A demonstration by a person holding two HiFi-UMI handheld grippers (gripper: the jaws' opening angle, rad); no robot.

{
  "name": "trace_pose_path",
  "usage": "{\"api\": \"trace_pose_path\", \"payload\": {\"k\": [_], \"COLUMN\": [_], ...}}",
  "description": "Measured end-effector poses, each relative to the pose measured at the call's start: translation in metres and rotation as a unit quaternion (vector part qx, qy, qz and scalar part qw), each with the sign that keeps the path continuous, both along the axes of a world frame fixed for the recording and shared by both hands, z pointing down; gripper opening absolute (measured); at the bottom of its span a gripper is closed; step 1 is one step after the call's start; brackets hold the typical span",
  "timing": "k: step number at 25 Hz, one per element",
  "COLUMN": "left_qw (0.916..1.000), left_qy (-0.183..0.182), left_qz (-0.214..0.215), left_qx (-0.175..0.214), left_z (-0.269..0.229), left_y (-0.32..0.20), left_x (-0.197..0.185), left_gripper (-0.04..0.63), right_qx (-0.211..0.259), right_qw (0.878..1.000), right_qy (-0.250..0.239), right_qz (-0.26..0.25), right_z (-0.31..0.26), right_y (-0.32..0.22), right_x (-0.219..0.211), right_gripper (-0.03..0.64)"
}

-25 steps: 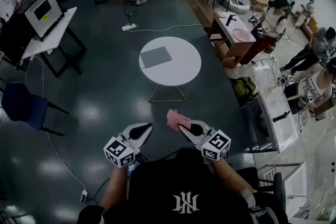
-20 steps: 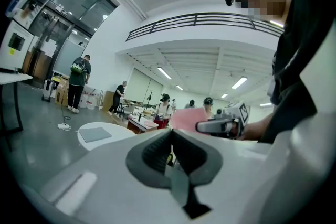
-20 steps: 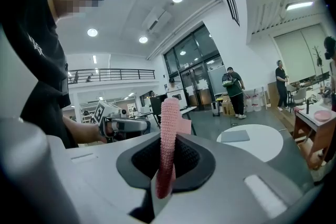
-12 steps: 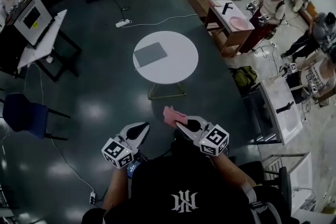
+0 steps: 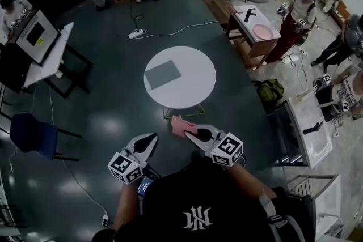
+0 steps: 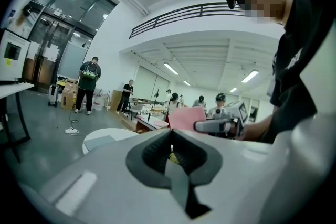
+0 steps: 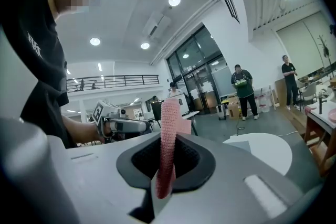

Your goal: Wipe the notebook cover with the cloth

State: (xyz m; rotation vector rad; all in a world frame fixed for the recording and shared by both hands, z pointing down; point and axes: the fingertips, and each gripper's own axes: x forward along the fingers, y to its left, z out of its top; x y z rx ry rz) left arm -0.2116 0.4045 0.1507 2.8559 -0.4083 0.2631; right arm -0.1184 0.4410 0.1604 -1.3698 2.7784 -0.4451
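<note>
Holding both arms out from the chest, the person kept the two grippers side by side and close to level, each with its marker cube nearest the body. The left gripper (image 5: 150, 139) had its jaws closed together, with nothing between them. The right gripper (image 5: 190, 132) sat just beside it, apart from it, and its jaws were clamped on the pink cloth (image 5: 180, 125). In the right gripper view the cloth stood edge-on between the pads, and a folded part stuck out past the tips. Ahead of both sets of jaws, and well apart from them, stood a round white table (image 5: 199, 86). It bore the grey notebook (image 5: 162, 74), which lay flat and shut on the side that was more nearly in line with the left gripper.
</note>
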Motion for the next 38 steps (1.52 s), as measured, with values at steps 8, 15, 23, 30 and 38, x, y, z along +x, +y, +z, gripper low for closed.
{"api": "trace_pose_path", "payload": {"k": [8,15,23,30,38], "left_qw": [0.9993,0.9978,0.9963,0.9953,0.9955], "left_qy": [-0.023,-0.034,-0.042,-0.050,-0.032], "left_qz": [-0.030,-0.056,-0.073,-0.076,-0.076], "left_qx": [0.008,0.007,-0.011,-0.033,-0.046], "left_z": [0.002,0.010,0.025,0.037,0.043], "left_y": [-0.041,-0.061,-0.082,-0.121,-0.208], "left_x": [0.050,0.069,0.085,0.095,0.102], "left_gripper": [0.005,0.005,0.005,0.005,0.005], "right_qx": [0.005,0.004,-0.017,-0.038,-0.047], "right_qw": [1.000,0.999,0.998,0.998,0.998], "right_qy": [-0.012,-0.023,-0.031,-0.030,-0.013], "right_qz": [-0.019,-0.039,-0.046,-0.043,-0.044], "right_z": [0.007,0.017,0.034,0.041,0.041], "right_y": [-0.044,-0.065,-0.084,-0.117,-0.201], "right_x": [0.060,0.082,0.102,0.114,0.120], "right_gripper": [0.017,0.017,0.017,0.016,0.017]}}
